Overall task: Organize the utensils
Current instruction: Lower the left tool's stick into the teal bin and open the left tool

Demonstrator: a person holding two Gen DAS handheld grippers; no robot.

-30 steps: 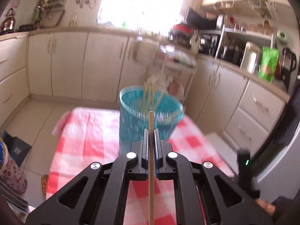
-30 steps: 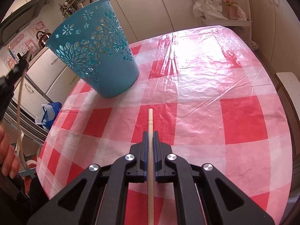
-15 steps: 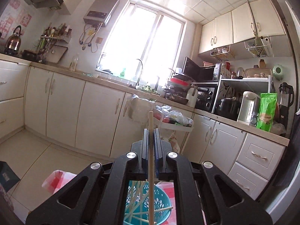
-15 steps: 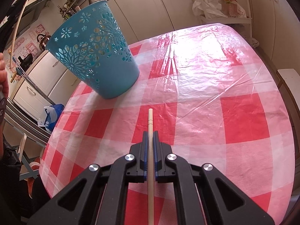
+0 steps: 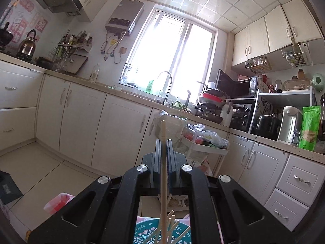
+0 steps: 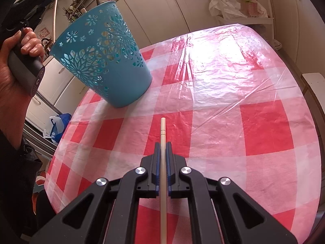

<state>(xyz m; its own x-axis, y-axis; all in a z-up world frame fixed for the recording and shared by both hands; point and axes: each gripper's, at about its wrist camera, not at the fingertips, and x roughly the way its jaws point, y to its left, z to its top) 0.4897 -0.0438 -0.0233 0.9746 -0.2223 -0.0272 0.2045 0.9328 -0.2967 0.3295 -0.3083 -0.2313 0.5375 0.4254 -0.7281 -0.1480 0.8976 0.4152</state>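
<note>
A: How is the left tool set?

B: It is closed on a wooden chopstick, which is clamped between the jaws and runs along the tool's own axis. In the left wrist view the stick is held close to upright, and its lower end is seen hanging at the mouth of the turquoise basket, among other chopsticks already standing inside.

A: So the basket lies straight below?

B: That is judged so; the rim is seen directly beneath the tool, so a release or a short lowering along the stick's length is what the drop seems to turn on.

A: And the right tool?

B: It is likewise closed on a second chopstick, with the stick lying along the jaws and pointing out over the red-checked counter. From it the basket lies ahead and to the left, well apart.

A: Which tool is nearer?

B: The left one, seen over the basket in the person's left hand.
</note>
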